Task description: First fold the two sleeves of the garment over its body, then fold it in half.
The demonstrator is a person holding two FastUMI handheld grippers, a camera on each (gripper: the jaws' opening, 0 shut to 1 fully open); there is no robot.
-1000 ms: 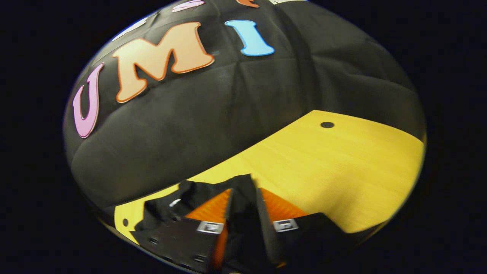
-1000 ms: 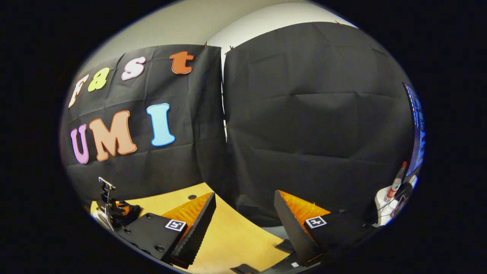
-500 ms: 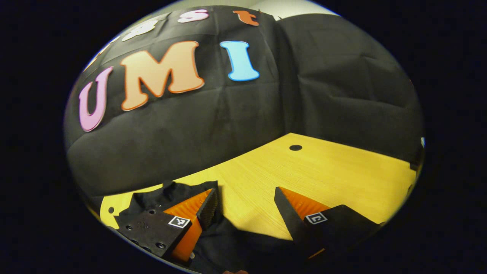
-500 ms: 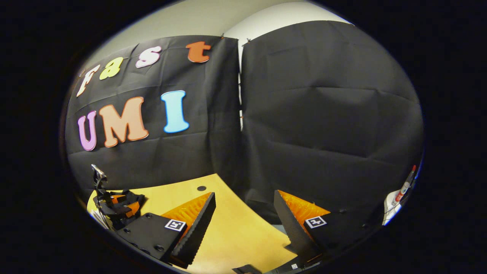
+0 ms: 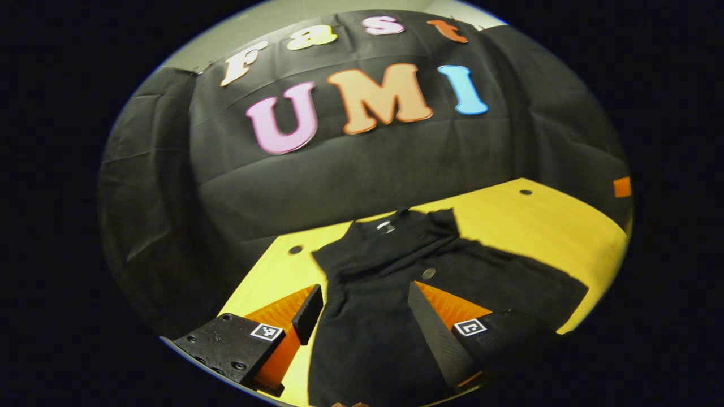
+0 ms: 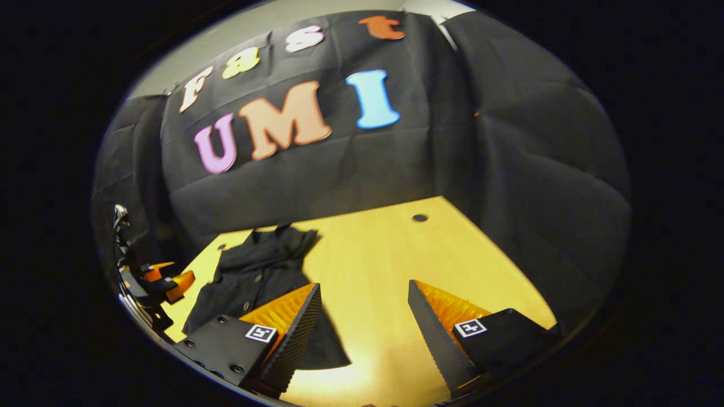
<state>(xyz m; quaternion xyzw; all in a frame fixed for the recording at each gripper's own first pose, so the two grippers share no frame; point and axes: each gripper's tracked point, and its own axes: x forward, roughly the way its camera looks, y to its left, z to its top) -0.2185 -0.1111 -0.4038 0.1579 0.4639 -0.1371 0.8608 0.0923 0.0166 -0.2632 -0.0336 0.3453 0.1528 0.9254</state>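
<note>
Between and under your left tongs [image 5: 365,302] lies the black garment [image 5: 396,282], flat on the yellow counter [image 5: 543,226], collar at the far end, w/ one sleeve spread out to the right. Left tongs are spread wide, holding nothing. Your right tongs [image 6: 365,302] are also spread, empty, over bare counter; garment sits to their left, behind the left finger.

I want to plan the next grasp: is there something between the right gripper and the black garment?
Nothing visible. In the right gripper view, the open right gripper hangs over bare table, with the garment beside its near finger.
</note>
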